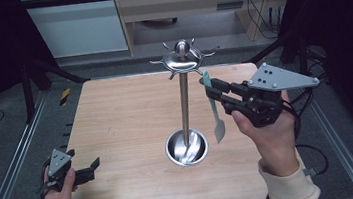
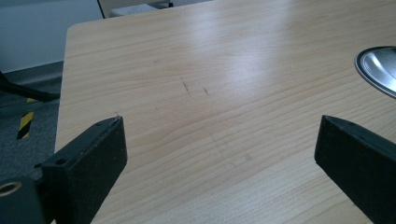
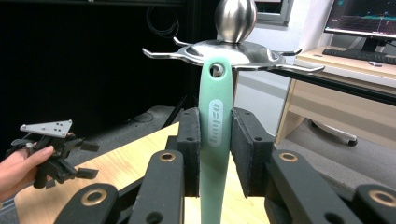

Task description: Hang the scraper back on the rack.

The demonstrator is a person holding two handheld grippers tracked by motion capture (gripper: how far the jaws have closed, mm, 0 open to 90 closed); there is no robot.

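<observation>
Right gripper fingers clamped on mint spatula, seemingly at rack hook; left gripper fingers apart.

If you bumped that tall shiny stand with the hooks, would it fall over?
Probably not easily. The metal stand has a wide round base flat on the table, which should steady it. Still, its thin pole carries a hook ring high up, so a hard push near the top could perhaps tip it.

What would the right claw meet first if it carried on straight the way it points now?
Probably the metal stand: the right claw, shut on the green spatula, points at the stand's hook ring just ahead, and the spatula's hanging hole sits at a hook. Depth is hard to judge.
</observation>
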